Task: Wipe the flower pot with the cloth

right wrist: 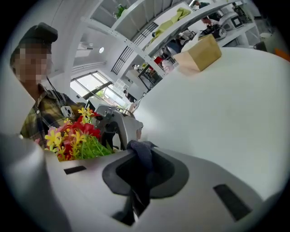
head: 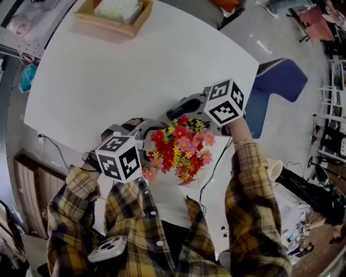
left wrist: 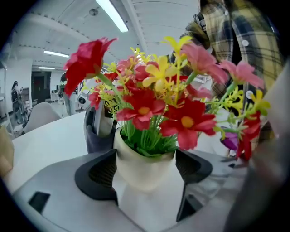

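Note:
A cream flower pot sits clamped between the black pads of my left gripper; it holds red, pink and yellow artificial flowers. In the head view the bouquet hides the pot, with the left gripper on its left side. My right gripper is shut on a dark grey-blue cloth bunched between its jaws. It hovers just behind the flowers, beside the pot. From the left gripper view, the cloth shows close to the pot's left side; whether they touch is unclear.
The white table stretches away behind the pot. A wooden box sits at its far edge and also shows as a box in the right gripper view. A blue chair stands to the right. A cable hangs by the near edge.

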`<action>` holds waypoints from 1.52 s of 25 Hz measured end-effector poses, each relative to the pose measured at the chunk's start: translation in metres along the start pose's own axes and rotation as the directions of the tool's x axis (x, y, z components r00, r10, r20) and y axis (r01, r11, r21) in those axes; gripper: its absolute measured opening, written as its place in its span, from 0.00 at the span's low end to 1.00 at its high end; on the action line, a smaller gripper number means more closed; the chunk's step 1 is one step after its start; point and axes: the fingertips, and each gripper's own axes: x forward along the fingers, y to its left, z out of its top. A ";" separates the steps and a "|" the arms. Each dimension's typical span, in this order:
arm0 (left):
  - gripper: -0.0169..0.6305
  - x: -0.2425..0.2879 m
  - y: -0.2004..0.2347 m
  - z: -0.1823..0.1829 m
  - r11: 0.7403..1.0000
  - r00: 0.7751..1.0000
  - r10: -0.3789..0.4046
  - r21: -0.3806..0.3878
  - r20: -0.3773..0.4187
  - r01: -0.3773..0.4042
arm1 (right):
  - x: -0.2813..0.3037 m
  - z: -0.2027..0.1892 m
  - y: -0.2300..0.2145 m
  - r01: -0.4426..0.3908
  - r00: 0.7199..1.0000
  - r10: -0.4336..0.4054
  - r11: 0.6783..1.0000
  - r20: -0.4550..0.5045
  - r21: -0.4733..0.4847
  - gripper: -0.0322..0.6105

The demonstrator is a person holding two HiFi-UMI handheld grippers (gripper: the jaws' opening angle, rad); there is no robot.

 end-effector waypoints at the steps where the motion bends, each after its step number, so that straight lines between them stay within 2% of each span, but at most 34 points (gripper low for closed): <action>1: 0.64 -0.001 0.000 -0.002 1.000 1.000 0.003 -0.018 0.001 -0.003 | -0.004 0.002 0.000 0.010 0.999 -0.010 1.000 0.038 0.004 0.08; 4: 0.64 -0.010 -0.002 -0.009 0.995 0.999 0.035 -0.093 0.013 -0.033 | -0.024 0.006 0.000 0.067 0.983 -0.069 0.998 0.170 0.017 0.08; 6: 0.64 -0.022 -0.002 -0.015 0.985 0.997 0.077 -0.160 0.031 -0.071 | -0.041 0.010 0.001 0.125 0.958 -0.126 0.992 0.257 0.020 0.08; 8: 0.64 -0.040 0.000 -0.021 0.966 0.989 0.136 -0.228 0.054 -0.120 | -0.060 0.016 0.005 0.193 0.921 -0.188 0.981 0.341 0.018 0.08; 10: 0.64 -0.062 0.004 -0.017 0.947 0.976 0.201 -0.274 0.086 -0.170 | -0.080 0.023 0.014 0.270 0.873 -0.251 0.963 0.419 0.014 0.08; 13: 0.61 -0.095 0.010 0.002 0.911 0.935 0.323 -0.316 0.145 -0.266 | -0.115 0.034 0.037 0.407 0.773 -0.355 0.913 0.525 0.019 0.08; 16: 0.47 -0.126 0.016 0.027 0.849 0.864 0.468 -0.368 0.186 -0.380 | -0.148 0.043 0.074 0.503 0.651 -0.411 0.863 0.639 0.043 0.08; 18: 0.44 -0.143 0.015 0.051 0.823 0.825 0.516 -0.402 0.231 -0.402 | -0.166 0.049 0.104 0.543 0.568 -0.416 0.838 0.710 0.056 0.08; 23: 0.34 -0.160 0.000 0.125 0.832 0.771 0.527 -0.404 0.357 -0.381 | -0.197 0.061 0.180 0.628 0.381 -0.411 0.772 0.828 0.095 0.08; 26: 0.27 -0.160 -0.013 0.167 0.849 0.755 0.516 -0.357 0.404 -0.389 | -0.208 0.065 0.220 0.667 0.292 -0.401 0.736 0.868 0.116 0.08; 28: 0.23 -0.160 -0.020 0.191 0.850 0.739 0.522 -0.329 0.426 -0.410 | -0.214 0.064 0.242 0.695 0.240 -0.399 0.707 0.885 0.131 0.08; 30: 0.17 -0.160 -0.025 0.210 0.837 0.710 0.546 -0.323 0.445 -0.442 | -0.217 0.061 0.260 0.720 0.196 -0.401 0.678 0.895 0.146 0.08; 33: 0.09 -0.163 -0.028 0.226 0.812 0.671 0.584 -0.340 0.457 -0.475 | -0.215 0.057 0.275 0.753 0.155 -0.414 0.637 0.897 0.164 0.08; 35: 0.07 -0.163 -0.031 0.231 0.809 0.660 0.588 -0.351 0.469 -0.471 | -0.214 0.053 0.279 0.768 0.126 -0.431 0.613 0.894 0.187 0.08; 38: 0.04 -0.161 -0.035 0.234 0.806 0.655 0.592 -0.366 0.470 -0.465 | -0.214 0.047 0.286 0.773 0.094 -0.450 0.596 0.888 0.220 0.08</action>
